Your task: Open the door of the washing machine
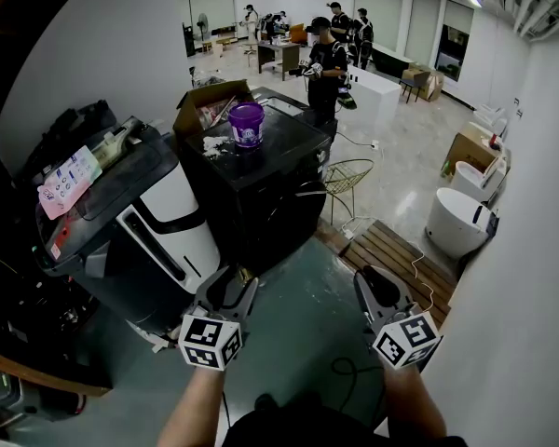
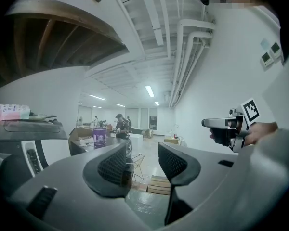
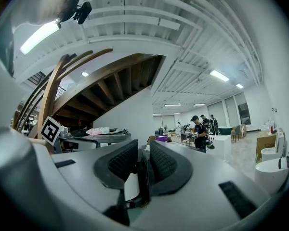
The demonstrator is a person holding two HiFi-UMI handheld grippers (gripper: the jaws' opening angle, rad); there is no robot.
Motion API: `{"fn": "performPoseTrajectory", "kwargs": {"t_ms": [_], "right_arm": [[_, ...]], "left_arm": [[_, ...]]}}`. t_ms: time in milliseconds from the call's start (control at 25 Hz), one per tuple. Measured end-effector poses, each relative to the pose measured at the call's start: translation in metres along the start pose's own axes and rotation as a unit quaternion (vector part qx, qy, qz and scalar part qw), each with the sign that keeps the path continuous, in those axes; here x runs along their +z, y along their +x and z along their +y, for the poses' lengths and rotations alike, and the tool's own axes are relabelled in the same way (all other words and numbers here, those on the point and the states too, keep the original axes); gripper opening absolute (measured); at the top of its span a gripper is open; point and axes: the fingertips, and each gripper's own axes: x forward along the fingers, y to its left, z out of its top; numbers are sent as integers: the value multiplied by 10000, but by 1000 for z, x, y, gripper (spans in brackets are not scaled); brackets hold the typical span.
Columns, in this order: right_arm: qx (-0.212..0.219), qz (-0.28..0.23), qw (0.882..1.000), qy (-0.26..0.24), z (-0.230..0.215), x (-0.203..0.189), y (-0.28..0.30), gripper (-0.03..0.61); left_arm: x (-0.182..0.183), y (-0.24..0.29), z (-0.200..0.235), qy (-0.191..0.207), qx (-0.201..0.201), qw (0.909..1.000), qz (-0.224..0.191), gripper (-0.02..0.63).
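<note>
Left gripper (image 1: 231,283) jaws stand half apart, empty. Right gripper (image 1: 376,283) jaws show just a slit, empty too. The boxy black washing machine (image 1: 261,198) sits well ahead. I expect a stiff, latched door, so I'd grip its edge.

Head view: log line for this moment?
left gripper: open, empty | right gripper: slightly open, empty | black washing machine: untouched

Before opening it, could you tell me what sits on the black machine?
A purple bucket, white scraps and an open cardboard box; the box's contents are mostly hidden.
</note>
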Motion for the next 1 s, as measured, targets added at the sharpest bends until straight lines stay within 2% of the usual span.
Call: {"fn": "performPoseTrajectory", "kwargs": {"t_ms": [200,360,480,720,840,1000], "right_arm": [[95,36,9999,15,-1,-3,-1,137],[226,74,9997,23,2,-5,0,222],[261,123,9996,53,4,-6,0,253],[372,255,9985,319,0,-11,-2,408],[375,280,9985,275,-5,-13,-9,441],[353,295,9987,203,-20,-16,-21,454]], "left_arm": [[-2,0,-3,1,-27,10000,37,241],[-4,2,-6,28,-57,9999,101,309],[-6,4,-9,31,-117,9998,151,343],[-10,10,-18,9,-177,9996,238,396],[-12,17,-26,21,-220,9994,255,403],[-10,29,-42,34,-287,9993,238,405]]}}
